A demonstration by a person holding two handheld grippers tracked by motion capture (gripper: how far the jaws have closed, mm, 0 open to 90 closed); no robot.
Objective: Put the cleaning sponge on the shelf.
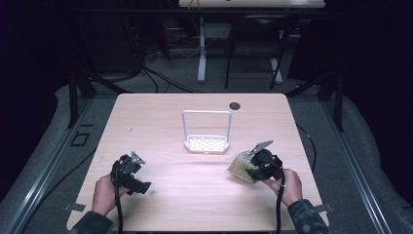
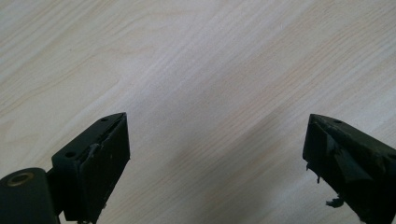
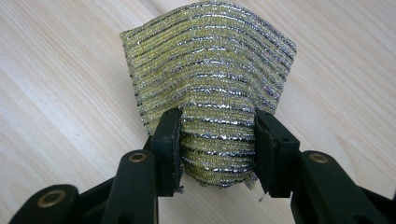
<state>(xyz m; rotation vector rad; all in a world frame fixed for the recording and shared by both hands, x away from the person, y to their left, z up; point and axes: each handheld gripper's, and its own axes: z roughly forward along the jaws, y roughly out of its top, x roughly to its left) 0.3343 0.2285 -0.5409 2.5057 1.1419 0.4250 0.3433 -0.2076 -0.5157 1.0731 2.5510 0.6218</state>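
Gripping the scouring pad at the table's near right, the right gripper pinches it bowed; left gripper idles wide open; next move likely carries it to the white rack.

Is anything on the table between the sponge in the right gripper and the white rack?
Nothing visible. The right gripper is shut on the yellow and silver striped scouring sponge, and bare light wooden table lies between it and the white wire-handled drain rack. The left gripper sits far off to the side.
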